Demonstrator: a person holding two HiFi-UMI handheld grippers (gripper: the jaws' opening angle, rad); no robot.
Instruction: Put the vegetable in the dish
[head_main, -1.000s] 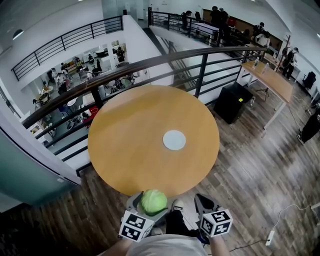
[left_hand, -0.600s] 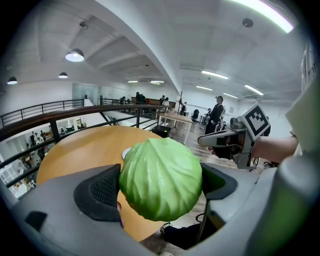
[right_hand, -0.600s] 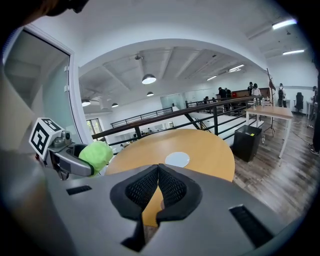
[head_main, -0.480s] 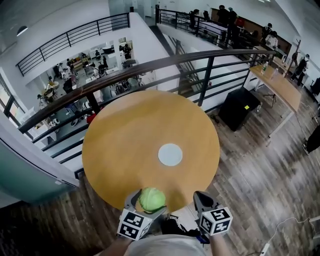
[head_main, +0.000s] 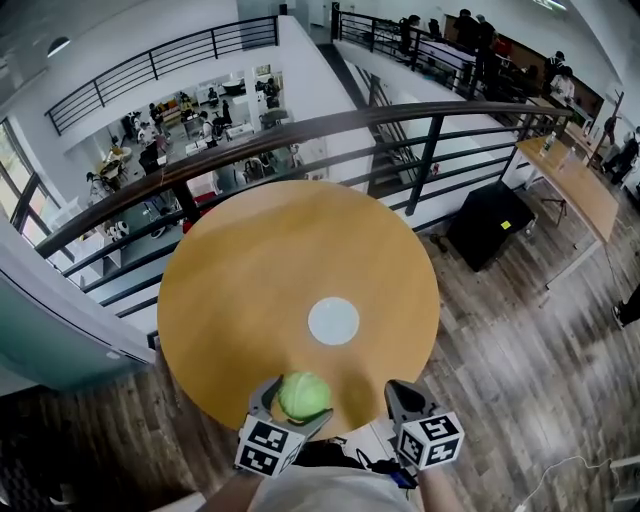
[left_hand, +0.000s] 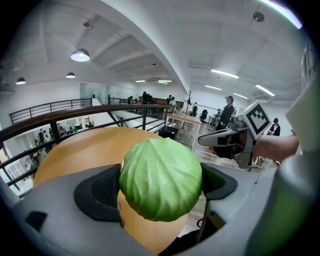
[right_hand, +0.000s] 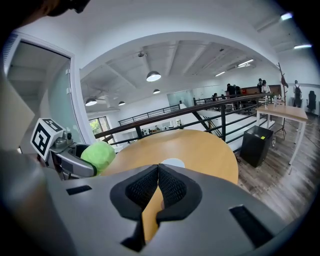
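Observation:
A green cabbage (head_main: 304, 396) (left_hand: 161, 178) is clamped between the jaws of my left gripper (head_main: 296, 398), held over the near edge of the round wooden table (head_main: 250, 270). The same cabbage (right_hand: 98, 154) shows at the left of the right gripper view. A small flat white dish (head_main: 333, 321) (right_hand: 173, 163) lies on the table a little beyond and to the right of the cabbage. My right gripper (head_main: 405, 398) (right_hand: 158, 186) hovers at the table's near edge, right of the left one, its jaws shut with nothing between them.
A dark railing (head_main: 300, 135) curves behind the table, with a lower floor full of people beyond it. A black box (head_main: 492, 225) stands on the wooden floor at the right, and a long desk (head_main: 582, 185) sits farther right.
Both grippers and the camera have come forward toward the table. The cabbage now hangs over the table's edge, closer to the dish. The grip on it is unchanged.

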